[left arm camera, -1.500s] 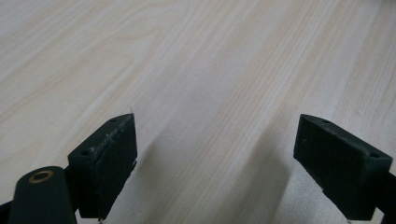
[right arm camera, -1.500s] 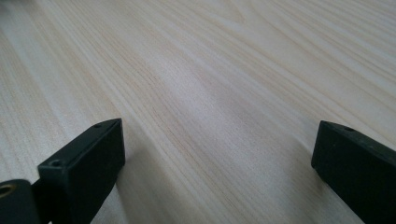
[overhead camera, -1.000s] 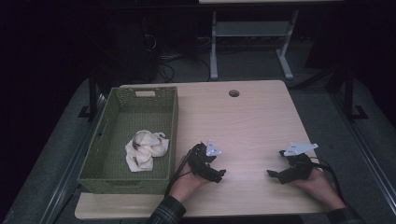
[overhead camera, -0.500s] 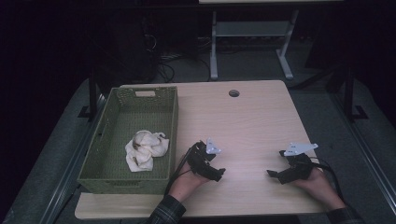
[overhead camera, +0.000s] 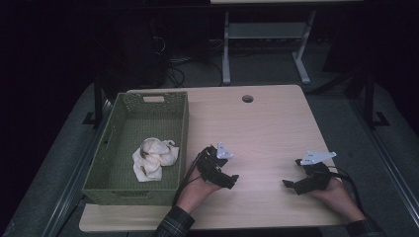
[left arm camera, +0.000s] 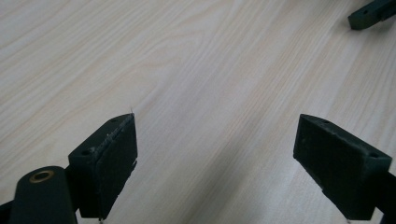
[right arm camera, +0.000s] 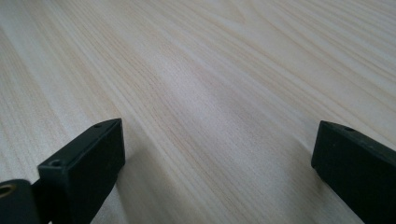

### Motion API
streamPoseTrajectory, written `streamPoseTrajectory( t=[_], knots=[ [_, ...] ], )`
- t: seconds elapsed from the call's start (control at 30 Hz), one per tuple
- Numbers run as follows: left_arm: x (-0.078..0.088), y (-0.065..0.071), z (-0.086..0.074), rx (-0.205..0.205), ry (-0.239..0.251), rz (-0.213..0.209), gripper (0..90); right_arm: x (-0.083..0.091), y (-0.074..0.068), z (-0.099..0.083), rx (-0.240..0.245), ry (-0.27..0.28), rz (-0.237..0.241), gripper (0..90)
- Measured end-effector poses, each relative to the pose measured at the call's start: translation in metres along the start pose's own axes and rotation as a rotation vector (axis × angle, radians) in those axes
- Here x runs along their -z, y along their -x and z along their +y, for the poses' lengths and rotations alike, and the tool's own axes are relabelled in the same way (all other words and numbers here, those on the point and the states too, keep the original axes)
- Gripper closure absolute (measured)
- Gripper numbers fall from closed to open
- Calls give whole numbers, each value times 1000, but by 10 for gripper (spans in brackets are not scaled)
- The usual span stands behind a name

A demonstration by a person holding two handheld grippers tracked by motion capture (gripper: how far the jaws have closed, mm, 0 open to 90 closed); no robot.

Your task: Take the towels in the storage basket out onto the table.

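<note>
- The crumpled cream-white cloth (overhead camera: 153, 159) lies inside the olive-green woven plastic basket (overhead camera: 184, 129), towards that basket's near half, bunched up rather than spread. This suggests it has been dropped in loosely, not folded.
- The basket stands along the left edge of the pale wood-grain surface (overhead camera: 267, 128), its long side running from the near edge towards the far edge. It is within easy reach of the left hand and leaves the rest of the surface free.
- The left claw (overhead camera: 231, 180) rests low on the surface near the near edge, just right of the basket's near right corner. Its jaws stand wide apart with nothing between them, and the left gripper view shows bare wood between the two black pads (left arm camera: 116, 158).
- The left claw points away from the basket, towards the right edge, so I judge it is parked rather than reaching for the cloth.
- The right claw (overhead camera: 289, 184) lies near the near right corner, well apart from the left one. Its jaws are also spread wide and empty over plain wood, and its tip points inward towards the left claw.
- Both hands cradle their tools flat on the surface, a resting pose. The cloth is touched by neither claw.
- A small round cable hole (overhead camera: 247, 98) sits near the far edge, away from everything in hand.
</note>
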State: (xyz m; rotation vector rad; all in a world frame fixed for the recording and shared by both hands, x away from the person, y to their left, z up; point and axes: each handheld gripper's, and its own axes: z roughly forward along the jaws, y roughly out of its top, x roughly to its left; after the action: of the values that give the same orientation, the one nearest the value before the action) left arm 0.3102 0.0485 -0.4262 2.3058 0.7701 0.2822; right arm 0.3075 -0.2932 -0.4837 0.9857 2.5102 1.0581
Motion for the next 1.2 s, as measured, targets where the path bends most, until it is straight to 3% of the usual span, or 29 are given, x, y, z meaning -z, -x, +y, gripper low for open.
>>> streamPoseTrajectory(
  t=[0.67,0.7,1.2],
  knots=[
    [14,-4,15,14,25,-53,130,0,0,0,0,0,-1,24],
    [16,-4,16,-2,24,-54,130,0,0,0,-1,1,0,24],
    [26,-6,28,-34,37,-87,131,0,0,0,-1,1,0,24]
  ],
)
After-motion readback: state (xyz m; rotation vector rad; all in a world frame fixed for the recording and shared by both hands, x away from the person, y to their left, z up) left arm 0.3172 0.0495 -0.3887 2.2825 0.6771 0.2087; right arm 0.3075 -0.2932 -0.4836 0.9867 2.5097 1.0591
